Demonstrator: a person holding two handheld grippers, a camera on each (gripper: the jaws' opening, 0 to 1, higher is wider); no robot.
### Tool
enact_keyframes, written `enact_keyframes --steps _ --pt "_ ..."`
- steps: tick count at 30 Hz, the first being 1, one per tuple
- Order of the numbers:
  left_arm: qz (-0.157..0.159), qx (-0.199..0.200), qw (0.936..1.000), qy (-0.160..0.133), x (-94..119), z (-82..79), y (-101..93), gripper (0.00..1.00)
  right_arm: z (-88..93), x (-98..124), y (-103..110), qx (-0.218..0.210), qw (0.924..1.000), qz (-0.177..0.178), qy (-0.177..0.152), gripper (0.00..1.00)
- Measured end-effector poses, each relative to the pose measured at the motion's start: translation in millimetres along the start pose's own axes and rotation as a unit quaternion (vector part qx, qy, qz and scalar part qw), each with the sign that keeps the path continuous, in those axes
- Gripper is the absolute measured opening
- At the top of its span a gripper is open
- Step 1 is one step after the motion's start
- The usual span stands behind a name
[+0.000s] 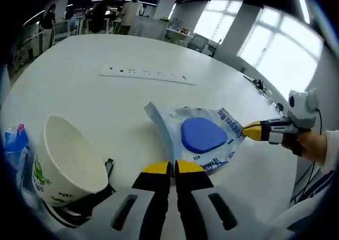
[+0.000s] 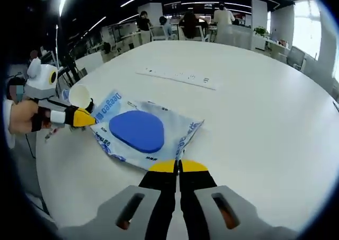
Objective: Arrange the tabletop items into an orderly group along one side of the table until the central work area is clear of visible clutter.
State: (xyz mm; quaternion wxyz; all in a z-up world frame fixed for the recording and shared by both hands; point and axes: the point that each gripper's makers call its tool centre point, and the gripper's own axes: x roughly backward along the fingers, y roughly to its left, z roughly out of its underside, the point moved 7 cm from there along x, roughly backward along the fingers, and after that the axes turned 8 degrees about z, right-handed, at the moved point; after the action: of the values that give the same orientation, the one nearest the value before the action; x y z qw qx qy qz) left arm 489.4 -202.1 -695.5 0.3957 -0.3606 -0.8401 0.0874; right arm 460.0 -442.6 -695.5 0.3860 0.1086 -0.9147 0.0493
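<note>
Yellow-tipped tongs point(image 1: 173, 167), flat blue-printed pouch point(image 1: 198, 136), pinched edges

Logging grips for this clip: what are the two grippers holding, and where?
Both hold the blue-and-white bag: left gripper and right gripper each pinch an opposite edge.

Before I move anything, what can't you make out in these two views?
- Bag print: left gripper view, too small and warped to read fully.
- Dark item beneath the cup: left gripper view, cup covers it.
- Blue packet: left gripper view, cut by the edge.
- Strip sockets: right gripper view, too small to count.
</note>
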Motion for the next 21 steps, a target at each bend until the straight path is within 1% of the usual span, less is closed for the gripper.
enact_keyframes --steps 1,3,6,12,14,15,16,17,18,19,21 --pt "-0.002 -0.003 1.0 0.005 -1 1.1 0.4 0.0 3.8 -1 -1 -0.004 1.0 0.0 0.007 0.0" --pt "-0.006 -0.008 0.9999 0.01 -1 3.0 -0.8 0.0 6.2 -1 -1 -0.017 0.9998 -0.002 0.008 0.0" --pt "-0.015 -0.024 0.9993 0.024 -3 7.0 -0.8 0.0 8.3 -2 -1 -0.008 0.9999 -0.004 0.012 0.0" --pt "-0.024 -0.026 0.9988 0.035 -6 13.4 1.9 0.0 10.4 -4 -5 -0.008 0.9997 -0.011 0.02 0.0" --pt "-0.027 -0.037 0.9982 0.04 -7 14.3 1.6 0.0 11.2 -4 -4 -0.003 0.9997 -0.013 0.021 0.0" --pt "-0.027 -0.038 0.9981 0.04 -7 14.4 1.7 0.01 12.2 -5 -6 -0.01 0.9996 -0.014 0.021 0.0" --pt "-0.028 -0.041 0.9979 0.042 -8 14.4 2.5 0.01 13.1 -5 -6 -0.029 0.9992 -0.016 0.021 0.0" --pt "-0.029 -0.043 0.9977 0.043 -8 14.7 3.3 0.01 14.8 -6 -7 -0.061 0.9977 -0.018 0.024 0.0" --pt "-0.029 -0.043 0.9977 0.043 -8 14.4 3.3 0.02 15.2 -6 -7 -0.064 0.9975 -0.019 0.024 0.0" --pt "-0.029 -0.04 0.998 0.04 -8 14.6 3.6 0.01 16.5 -7 -10 -0.054 0.9981 -0.021 0.023 0.0" --pt "-0.027 -0.041 0.9981 0.037 -9 14.6 4.2 0.01 17.6 -7 -7 -0.037 0.9989 -0.022 0.021 0.0"
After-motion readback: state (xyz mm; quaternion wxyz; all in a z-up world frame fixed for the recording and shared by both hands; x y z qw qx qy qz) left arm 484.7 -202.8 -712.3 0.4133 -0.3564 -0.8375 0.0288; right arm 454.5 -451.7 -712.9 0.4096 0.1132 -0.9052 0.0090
